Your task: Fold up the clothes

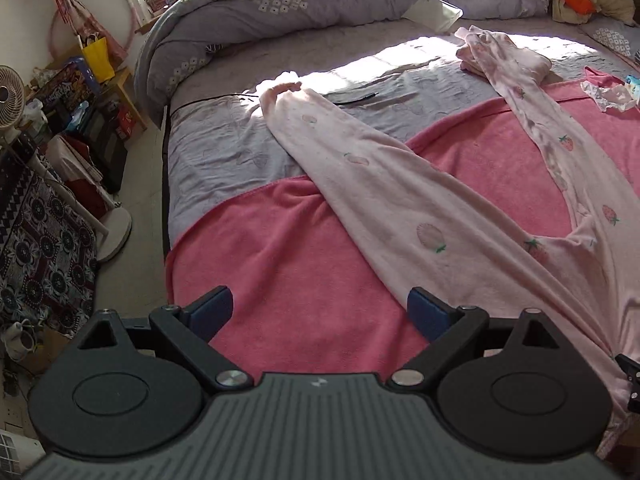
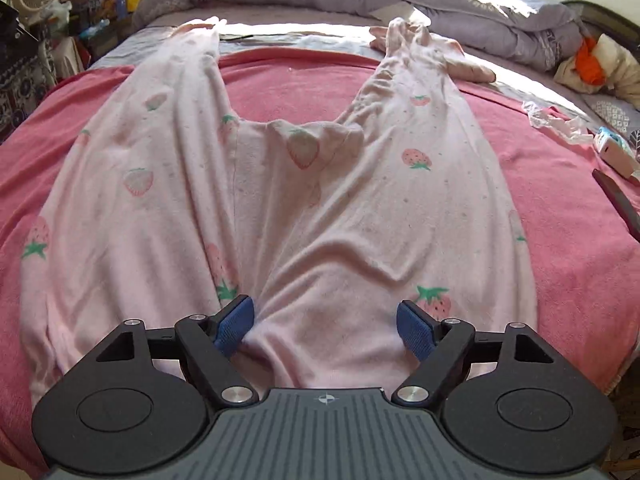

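Bed, pink blanket [image 2: 560, 280]: strawberry-print pyjama trousers [image 2: 360, 208] spread flat, legs splayed toward 11 and 1 o'clock. Soft, light, limp; best gripped at waistband. My right tongs [image 2: 325, 326] spread over waistband; left tongs [image 1: 320, 314] spread, empty.

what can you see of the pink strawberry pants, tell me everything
The pants are pale pink, soft-looking knit printed with strawberries. They lie spread on the pink blanket, waistband nearest the cameras, both legs splayed away in a V. The left leg lies fairly flat, its cuff reaching onto the grey sheet; the right leg is wrinkled and bunched at its far end. The right gripper stands open over the waistband, one pad against a fold. The left gripper is open beside them, over blanket.
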Action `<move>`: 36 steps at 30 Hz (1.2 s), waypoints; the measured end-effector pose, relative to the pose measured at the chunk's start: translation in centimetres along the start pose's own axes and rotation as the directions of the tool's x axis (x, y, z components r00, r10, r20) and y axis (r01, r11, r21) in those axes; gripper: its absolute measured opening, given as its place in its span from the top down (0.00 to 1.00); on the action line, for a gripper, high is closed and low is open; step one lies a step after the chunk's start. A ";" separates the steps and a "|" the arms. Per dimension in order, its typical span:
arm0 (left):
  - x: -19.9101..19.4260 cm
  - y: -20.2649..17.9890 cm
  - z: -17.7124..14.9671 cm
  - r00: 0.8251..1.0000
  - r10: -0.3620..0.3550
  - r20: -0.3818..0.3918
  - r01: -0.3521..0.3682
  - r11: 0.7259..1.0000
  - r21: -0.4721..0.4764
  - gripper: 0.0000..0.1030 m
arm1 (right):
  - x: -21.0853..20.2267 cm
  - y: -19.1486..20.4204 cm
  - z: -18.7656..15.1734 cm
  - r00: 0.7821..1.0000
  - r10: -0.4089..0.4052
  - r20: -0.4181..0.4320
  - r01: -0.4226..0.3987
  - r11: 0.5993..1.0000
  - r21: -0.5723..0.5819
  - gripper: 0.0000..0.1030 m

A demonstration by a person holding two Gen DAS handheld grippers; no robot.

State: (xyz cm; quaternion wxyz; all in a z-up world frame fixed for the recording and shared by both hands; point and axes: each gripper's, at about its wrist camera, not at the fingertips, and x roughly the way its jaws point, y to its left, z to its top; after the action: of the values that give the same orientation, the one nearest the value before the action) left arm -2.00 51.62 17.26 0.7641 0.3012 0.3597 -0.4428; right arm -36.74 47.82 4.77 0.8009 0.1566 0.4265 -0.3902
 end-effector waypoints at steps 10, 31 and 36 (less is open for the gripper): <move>2.5 -12.3 -0.8 0.957 -0.267 0.109 0.201 0.888 0.414 0.08 | -3.7 -4.2 1.3 0.999 0.034 -0.009 -0.033 0.988 0.152 0.19; 10.3 -19.5 -0.2 0.908 -0.402 -0.119 0.374 0.650 0.662 0.04 | -1.8 -12.5 -5.9 0.986 0.143 -0.083 -0.016 0.582 0.813 0.57; 10.7 -19.4 0.0 0.904 -0.404 -0.142 0.392 0.648 0.653 0.04 | -5.4 -12.3 -4.4 0.992 0.128 -0.001 -0.072 0.566 0.821 0.74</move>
State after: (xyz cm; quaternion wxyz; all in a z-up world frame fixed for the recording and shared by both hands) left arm -15.57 38.43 5.76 0.4918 0.4642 0.2279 -0.7005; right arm -50.29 45.08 7.51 0.6451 0.5445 0.2120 -0.4923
